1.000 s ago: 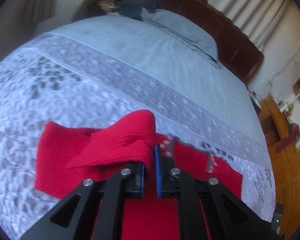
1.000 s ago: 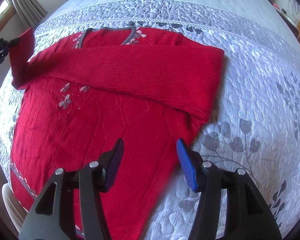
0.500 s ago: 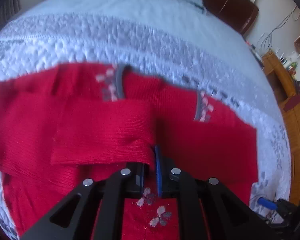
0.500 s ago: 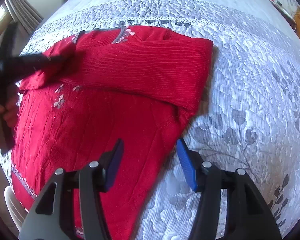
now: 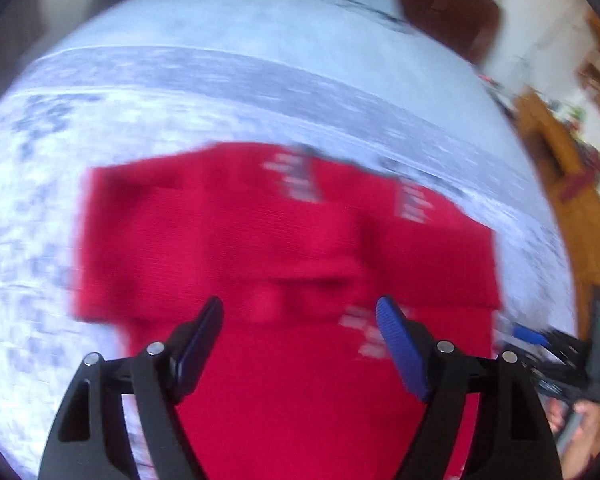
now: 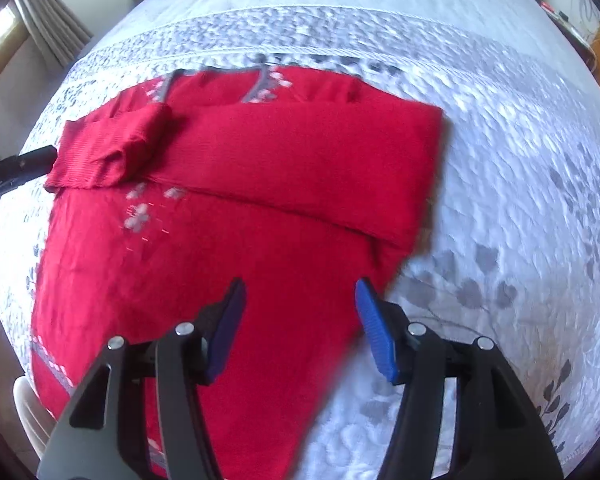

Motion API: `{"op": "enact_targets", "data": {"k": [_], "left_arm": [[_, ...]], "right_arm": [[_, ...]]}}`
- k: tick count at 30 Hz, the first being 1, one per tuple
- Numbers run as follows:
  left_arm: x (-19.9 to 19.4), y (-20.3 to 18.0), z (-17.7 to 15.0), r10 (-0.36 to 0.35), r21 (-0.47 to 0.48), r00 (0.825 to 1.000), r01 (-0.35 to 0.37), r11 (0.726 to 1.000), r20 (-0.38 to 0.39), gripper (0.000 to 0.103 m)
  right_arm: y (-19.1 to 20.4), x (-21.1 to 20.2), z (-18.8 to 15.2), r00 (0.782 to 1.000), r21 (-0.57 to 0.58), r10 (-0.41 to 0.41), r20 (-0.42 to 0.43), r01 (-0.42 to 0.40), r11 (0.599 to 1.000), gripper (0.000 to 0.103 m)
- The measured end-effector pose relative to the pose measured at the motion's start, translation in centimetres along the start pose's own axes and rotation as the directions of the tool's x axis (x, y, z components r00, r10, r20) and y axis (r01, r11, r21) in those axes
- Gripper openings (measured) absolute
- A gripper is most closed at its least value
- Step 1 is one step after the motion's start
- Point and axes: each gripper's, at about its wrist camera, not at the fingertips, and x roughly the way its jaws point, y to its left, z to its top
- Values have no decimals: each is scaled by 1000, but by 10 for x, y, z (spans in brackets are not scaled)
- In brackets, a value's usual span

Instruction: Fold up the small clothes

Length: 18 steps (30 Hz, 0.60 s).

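A red knit sweater with a grey collar and small flower patterns lies flat on the bed; it also shows in the left wrist view, blurred. Both sleeves are folded across its chest, the left sleeve end lying on top of the other sleeve. My left gripper is open and empty, above the sweater's middle. My right gripper is open and empty, over the sweater's lower right side edge. The left gripper's tip shows at the sweater's left edge in the right wrist view.
The bed has a white and grey quilted cover with leaf patterns. A dark wooden headboard and a pillow stand at the far end. Wooden floor and furniture lie to the right of the bed. A curtain hangs at the left.
My left gripper has let go of the sleeve end, opened and pulled back. The sleeve now lies folded on the chest. My right gripper stayed open and shifted slightly.
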Motion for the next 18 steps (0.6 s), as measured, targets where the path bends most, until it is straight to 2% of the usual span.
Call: {"op": "enact_targets", "data": {"k": [3, 6, 8, 10, 15, 18], "left_arm": [[14, 53, 19, 150, -84, 988, -154, 985, -47, 73], [34, 85, 21, 167, -112, 980, -179, 977, -105, 73], [49, 100, 19, 123, -131, 981, -143, 981, -153, 73], [58, 111, 16, 95, -136, 982, -118, 984, -165, 73], [61, 107, 15, 107, -74, 976, -123, 990, -191, 74], [62, 112, 16, 83, -85, 977, -101, 991, -197, 74]], "right_arm": [[30, 2, 17, 1000, -37, 28, -8, -28, 999, 57], [62, 6, 39, 997, -68, 79, -20, -80, 994, 57], [90, 11, 58, 992, -97, 118, -36, -121, 988, 57], [116, 17, 73, 990, -125, 132, -50, -138, 983, 57], [187, 49, 106, 981, -189, 158, -109, -176, 966, 57], [212, 65, 120, 981, -205, 150, -120, -172, 964, 57]]}}
